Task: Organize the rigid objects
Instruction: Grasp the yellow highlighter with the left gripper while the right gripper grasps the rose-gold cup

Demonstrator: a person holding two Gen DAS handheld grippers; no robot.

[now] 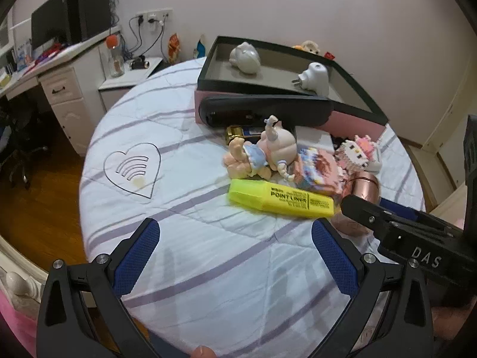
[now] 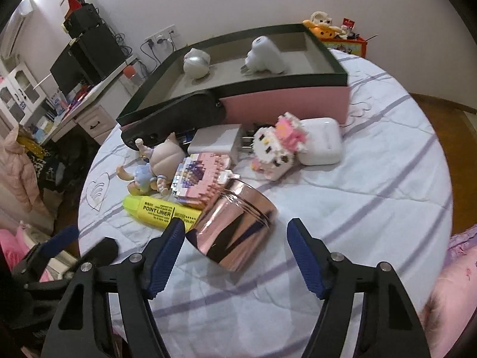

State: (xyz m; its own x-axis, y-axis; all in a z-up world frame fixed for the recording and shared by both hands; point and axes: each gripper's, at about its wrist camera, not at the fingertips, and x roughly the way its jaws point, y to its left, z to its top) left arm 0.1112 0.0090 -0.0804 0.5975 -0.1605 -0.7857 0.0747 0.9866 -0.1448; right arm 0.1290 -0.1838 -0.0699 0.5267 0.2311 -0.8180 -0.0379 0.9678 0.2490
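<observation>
**Pink can sits between your right jaws, ungripped**

Your right gripper (image 2: 235, 232) hangs over the quilt (image 2: 372, 208) with its jaws spread. The shiny pink can (image 2: 235, 229) lies on its side between them. Its open end faces you, close against the left pad, while a clear gap separates it from the right pad. The pads do not press on it.

Your left gripper (image 1: 235, 232) is also spread wide and holds nothing. The yellow highlighter (image 1: 280, 198) lies just ahead of its fingertips, nearer the right finger, not between the pads.

Beyond the highlighter lie a doll (image 1: 262, 152) and a pink brick block (image 1: 319, 173), touching each other. A brick kitty (image 2: 277, 149) leans on a white case (image 2: 323, 141) farther right. A white charger (image 2: 217, 143) lies behind the block.

The pink box (image 2: 286, 103) stands at the back, dark-rimmed. A white plug (image 2: 263, 56) and a pale shell-like figure (image 2: 196, 62) already lie inside. A black oblong thing (image 1: 265, 110) rests against its front wall.
</observation>
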